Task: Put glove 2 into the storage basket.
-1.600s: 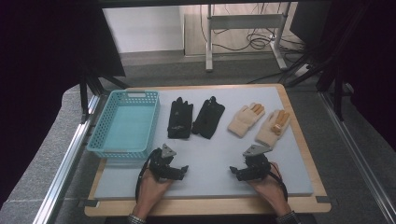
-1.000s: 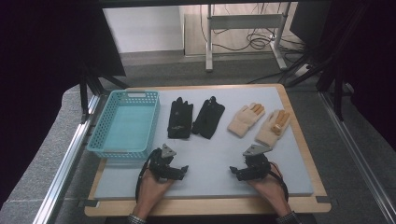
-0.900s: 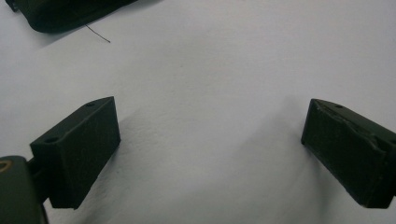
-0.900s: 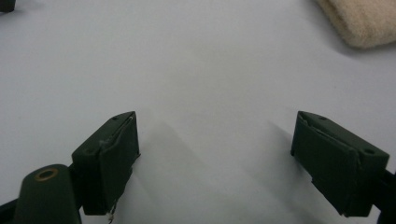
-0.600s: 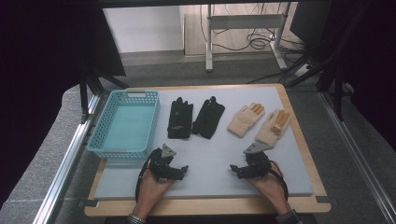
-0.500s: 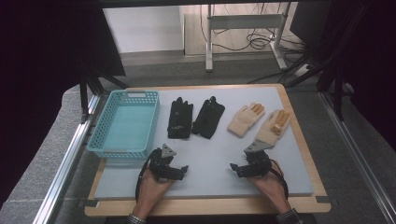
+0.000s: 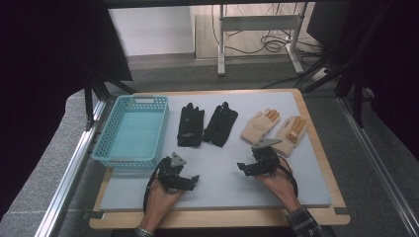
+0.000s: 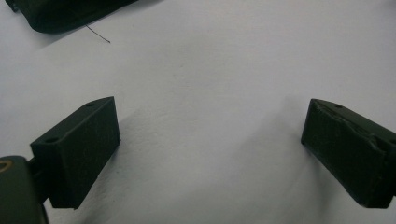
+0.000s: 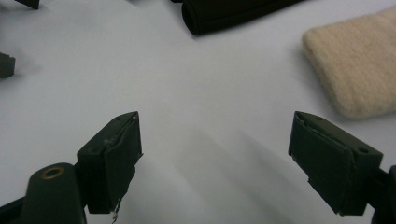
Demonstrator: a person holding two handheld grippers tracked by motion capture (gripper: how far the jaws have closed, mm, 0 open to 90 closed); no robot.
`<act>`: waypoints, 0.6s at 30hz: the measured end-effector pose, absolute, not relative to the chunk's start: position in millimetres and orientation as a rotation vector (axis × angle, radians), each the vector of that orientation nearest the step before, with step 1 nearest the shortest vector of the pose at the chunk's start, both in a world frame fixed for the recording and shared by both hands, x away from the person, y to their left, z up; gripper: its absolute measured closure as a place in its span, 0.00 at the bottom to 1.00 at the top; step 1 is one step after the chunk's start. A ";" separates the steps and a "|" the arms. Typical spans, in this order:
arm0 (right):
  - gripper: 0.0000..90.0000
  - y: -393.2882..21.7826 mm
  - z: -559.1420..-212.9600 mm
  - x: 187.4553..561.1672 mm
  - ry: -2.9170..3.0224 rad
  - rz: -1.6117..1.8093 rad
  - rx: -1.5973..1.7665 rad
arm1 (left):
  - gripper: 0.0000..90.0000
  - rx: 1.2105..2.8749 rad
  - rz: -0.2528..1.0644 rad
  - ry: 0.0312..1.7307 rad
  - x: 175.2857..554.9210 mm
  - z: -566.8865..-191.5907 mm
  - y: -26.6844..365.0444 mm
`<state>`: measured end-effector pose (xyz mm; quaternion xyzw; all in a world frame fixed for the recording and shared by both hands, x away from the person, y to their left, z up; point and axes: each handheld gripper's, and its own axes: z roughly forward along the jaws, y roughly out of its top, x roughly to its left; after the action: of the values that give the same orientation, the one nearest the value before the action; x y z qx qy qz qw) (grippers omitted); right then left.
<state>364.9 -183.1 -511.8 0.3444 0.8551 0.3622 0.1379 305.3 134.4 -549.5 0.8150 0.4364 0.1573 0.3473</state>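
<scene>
Nearest the viewer, a person's two hands rest on a pale grey table mat (image 7: 217, 182), each holding a two-jaw gripper. The left gripper (image 7: 193, 179) sits low on the mat with its jaws spread wide and nothing between them. The right gripper (image 7: 240, 167) also rests near the mat, jaws spread and empty; both seem parked at the ready, aimed inward and forward toward the gloves.

Just beyond the right gripper lie two cream knit gloves with orange fingertips (image 7: 274, 129), side by side, cuffs toward the person and fingers pointing away and slightly right, so their long axes run near to far. In the right gripper view, one cream cuff (image 9: 355, 74) lies ahead of the jaws, apart from them.

Left of those, two black gloves (image 7: 204, 125) lie flat, cuffs near, fingers away.

Farther left stands a turquoise plastic basket (image 7: 105, 139), probably where the gloves belong.
</scene>
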 end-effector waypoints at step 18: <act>0.41 -160.1 -506.8 402.3 2.502 1.058 0.968 | 0.05 2.114 0.407 1.132 305.3 -549.5 134.4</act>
<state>402.3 -160.1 -506.8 0.3329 0.8604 0.3639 0.1284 305.3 134.4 -549.5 0.8150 0.4364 0.1571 0.3473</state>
